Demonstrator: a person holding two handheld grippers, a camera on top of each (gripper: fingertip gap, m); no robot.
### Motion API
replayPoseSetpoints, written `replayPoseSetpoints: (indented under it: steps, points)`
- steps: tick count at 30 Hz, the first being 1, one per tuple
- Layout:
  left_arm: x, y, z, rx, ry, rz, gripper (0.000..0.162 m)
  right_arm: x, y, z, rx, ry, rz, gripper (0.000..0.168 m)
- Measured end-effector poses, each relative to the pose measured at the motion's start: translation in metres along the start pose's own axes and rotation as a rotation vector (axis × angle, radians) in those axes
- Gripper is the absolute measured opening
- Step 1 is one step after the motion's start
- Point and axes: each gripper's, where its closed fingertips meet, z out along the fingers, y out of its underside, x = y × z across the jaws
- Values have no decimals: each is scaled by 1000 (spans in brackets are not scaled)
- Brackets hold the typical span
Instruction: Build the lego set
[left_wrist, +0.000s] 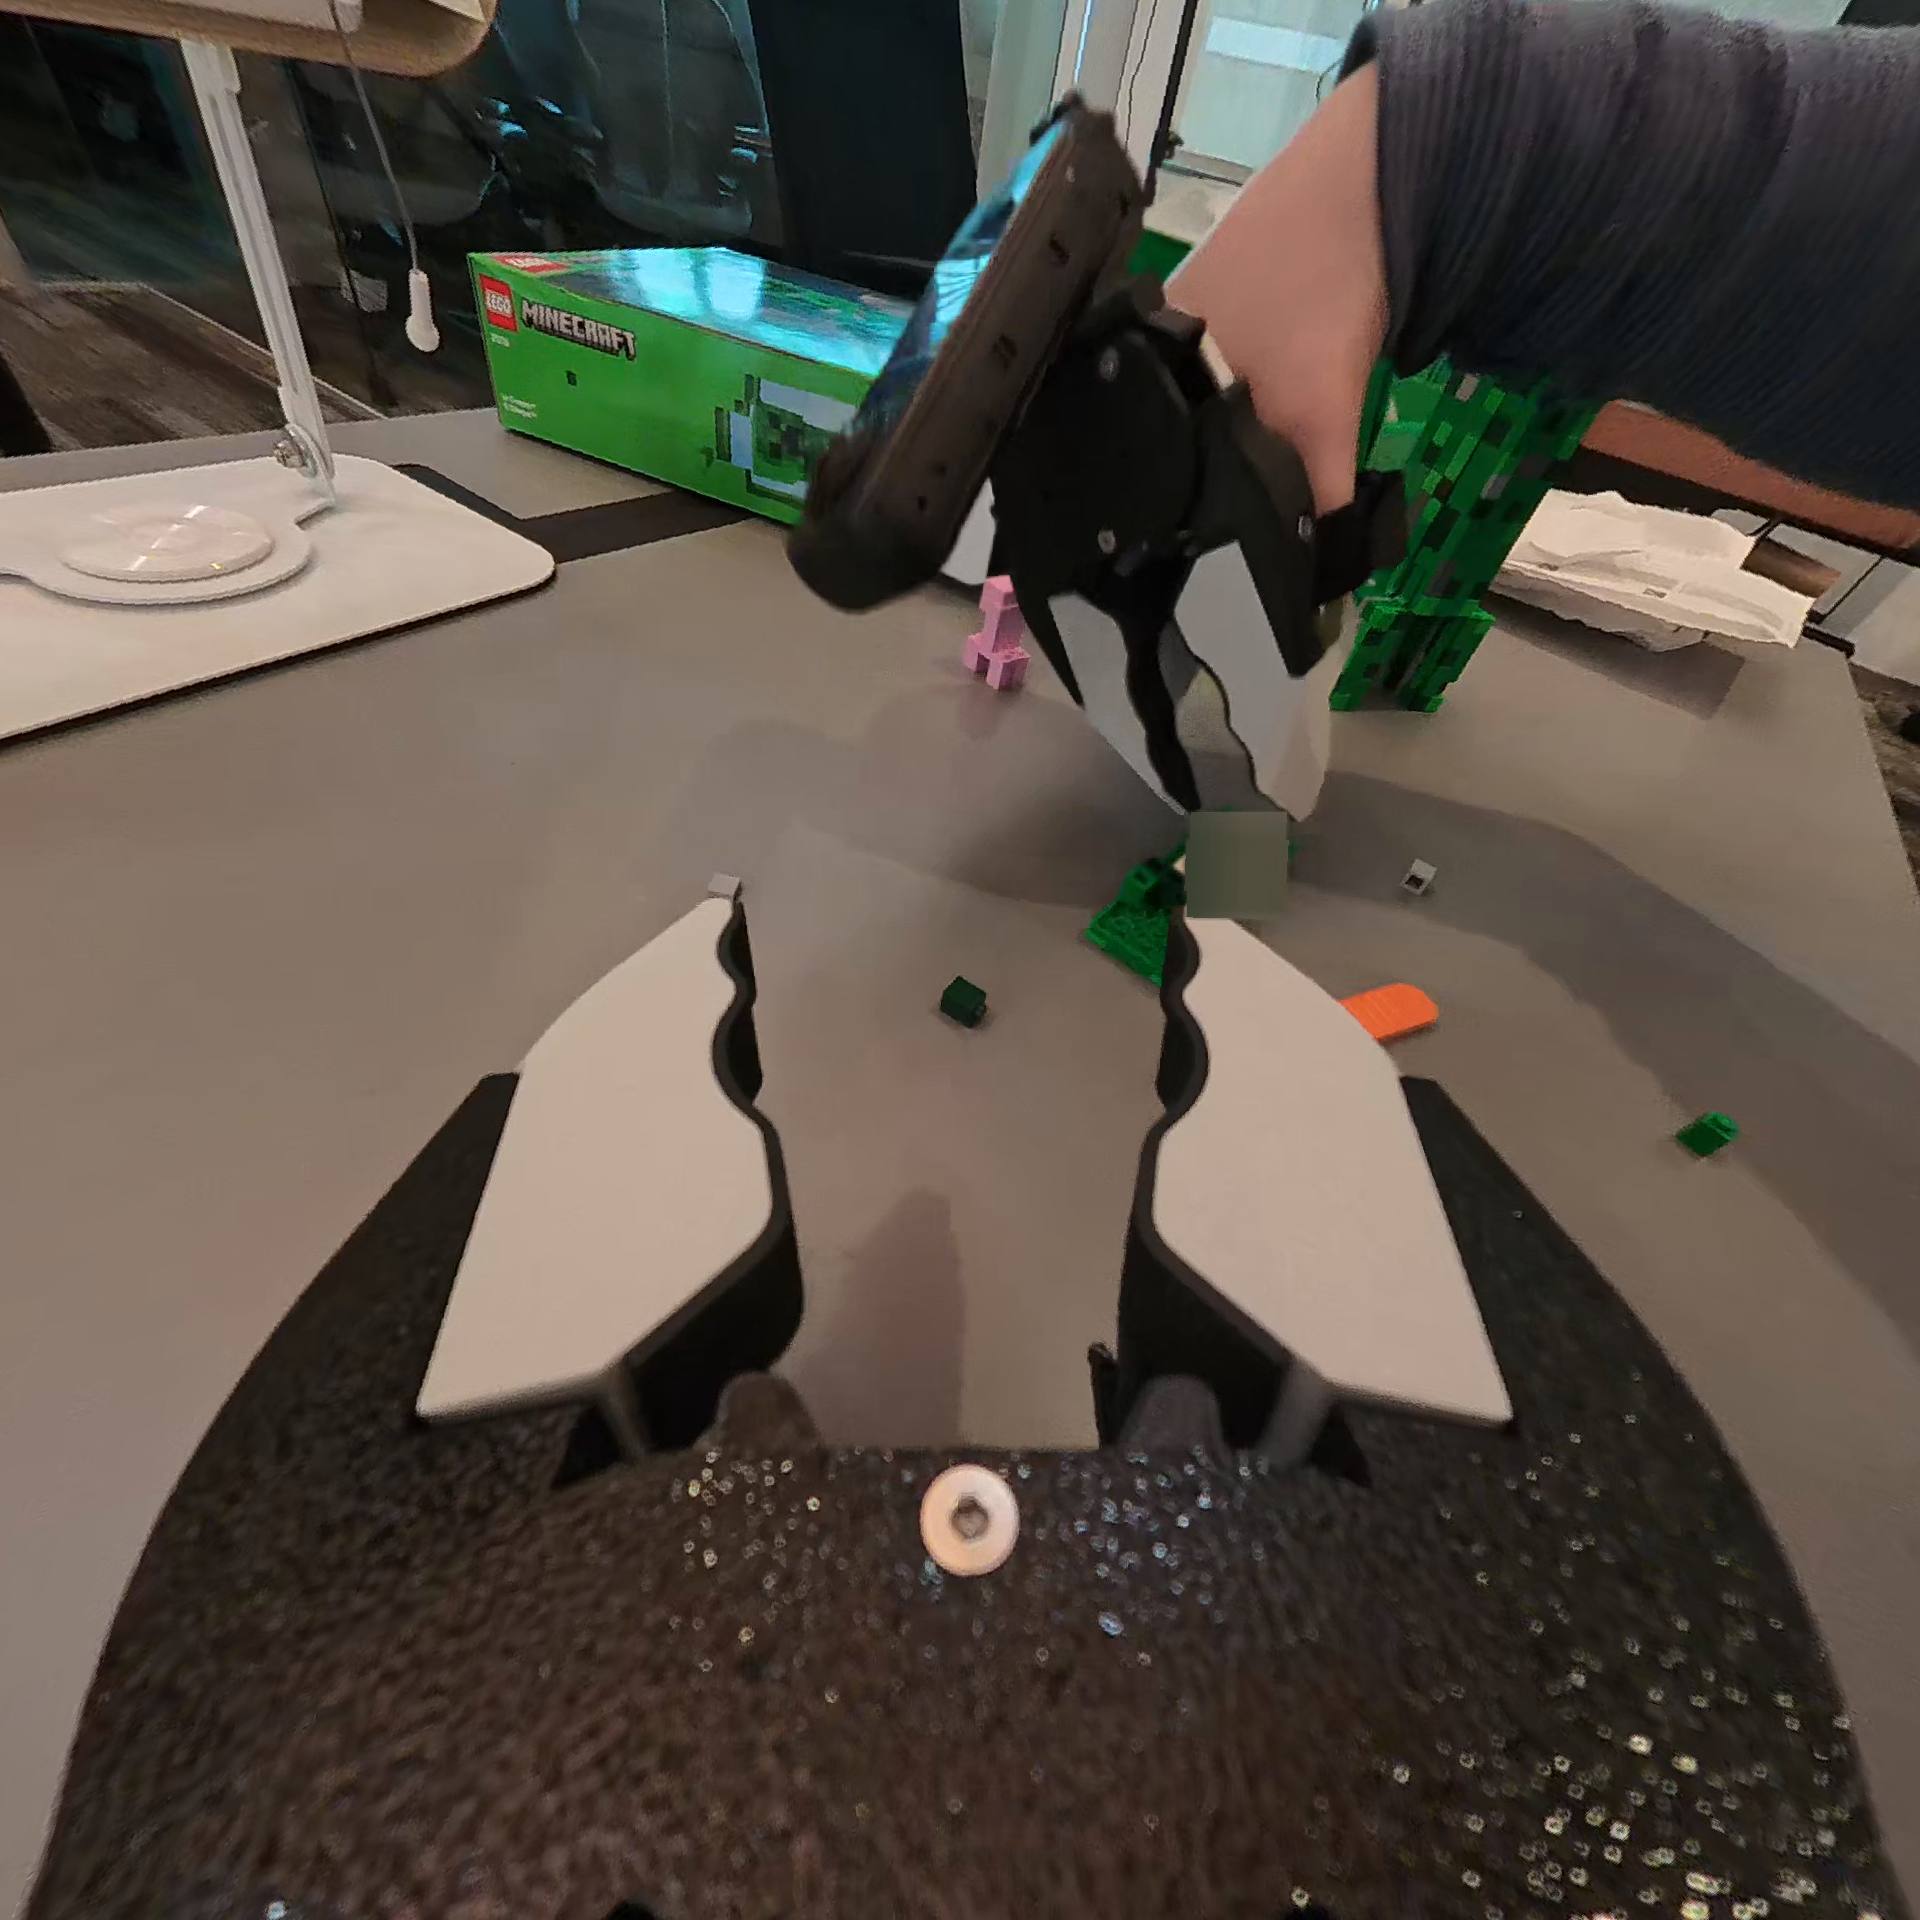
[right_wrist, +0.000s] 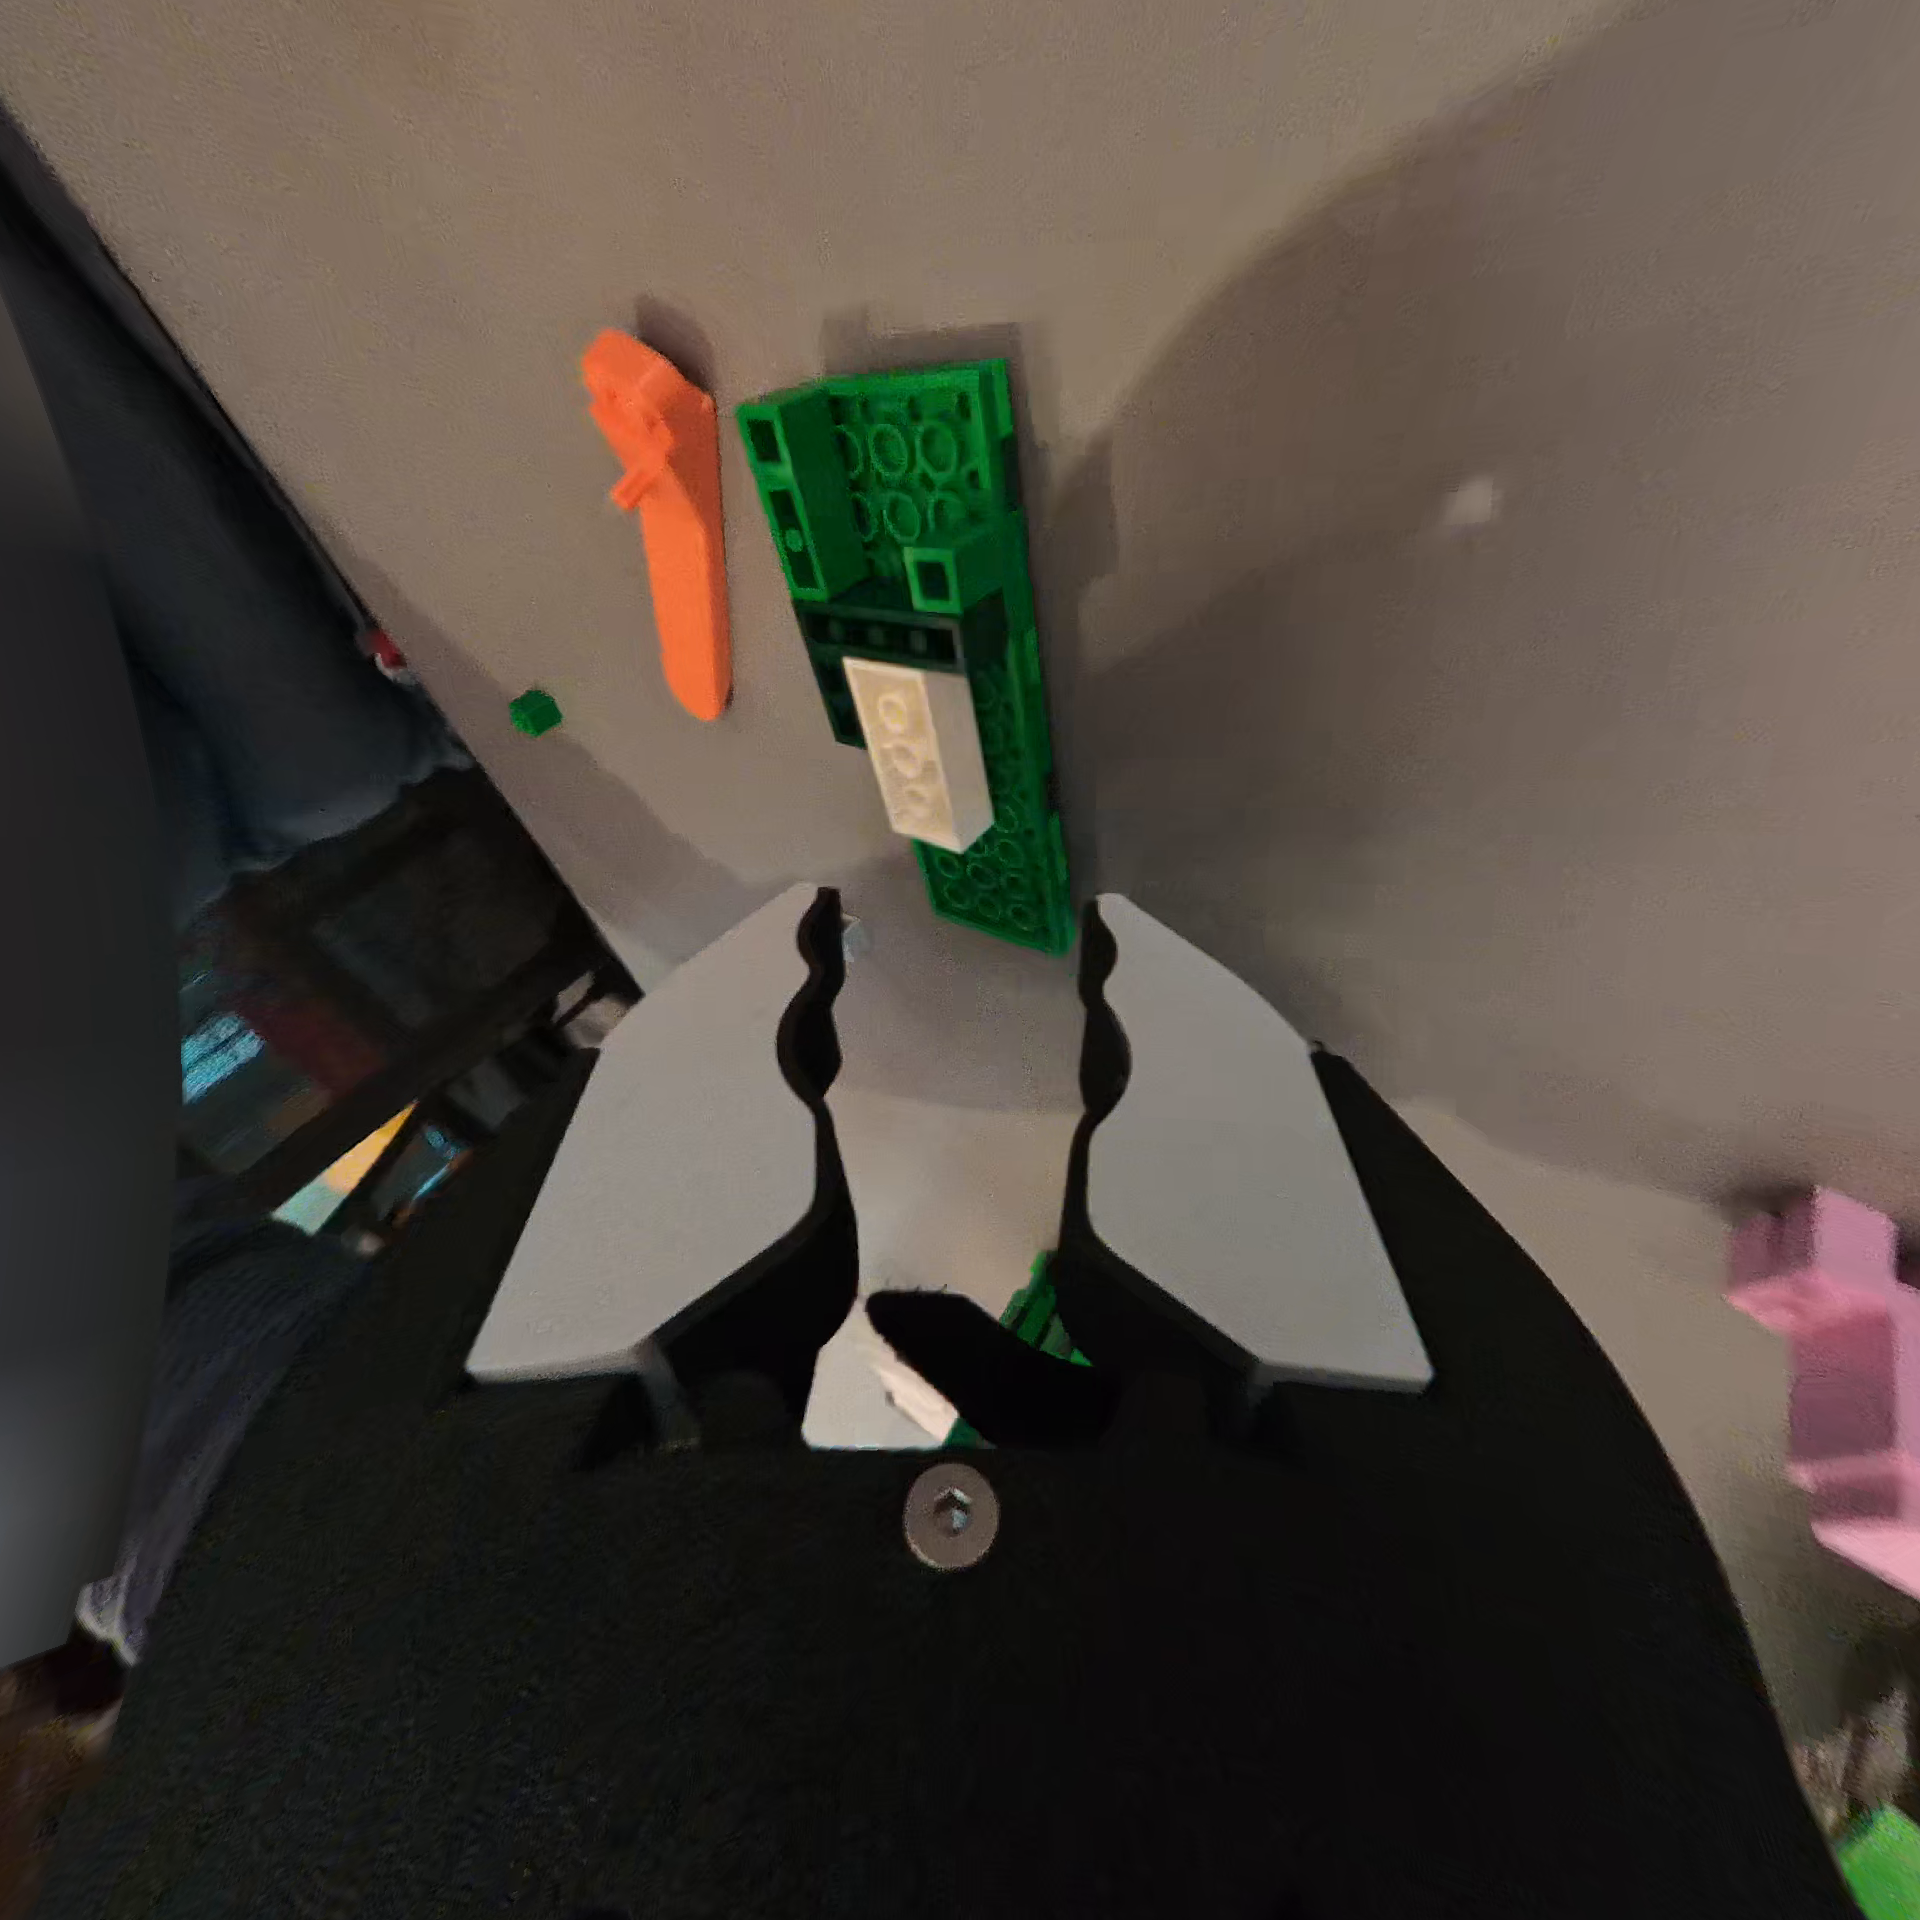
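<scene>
A green plate assembly (right_wrist: 1023, 790) lies flat on the grey table, with a white brick (right_wrist: 920, 748) and green bricks on it. My right gripper (right_wrist: 956, 914) is open and empty, pointing down just above the assembly's near end. In the left wrist view the right gripper (left_wrist: 1242, 805) hovers over the assembly (left_wrist: 1127, 925), held by a hand in a dark sleeve. My left gripper (left_wrist: 951, 925) is open and empty, low over the table. A small dark green brick (left_wrist: 963, 1001) lies just ahead between its fingers.
An orange brick separator (right_wrist: 665, 530) and a small green brick (right_wrist: 535, 714) lie beside the assembly. A pink figure (left_wrist: 997, 639), a tall green build (left_wrist: 1455, 540), the set's box (left_wrist: 675, 364), papers (left_wrist: 1652, 582) and a white lamp base (left_wrist: 208, 540) stand farther back. The table edge (right_wrist: 312, 582) is near.
</scene>
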Motion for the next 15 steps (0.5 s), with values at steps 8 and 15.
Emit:
replayPoseSetpoints:
  steps: [8,15]
  points:
    - [13,1,3,36,-5,117,79,-22,-26,-35,697,384,-179,49]
    - [32,-1,3,79,35,245,75,-57,4,21,1031,575,-226,39]
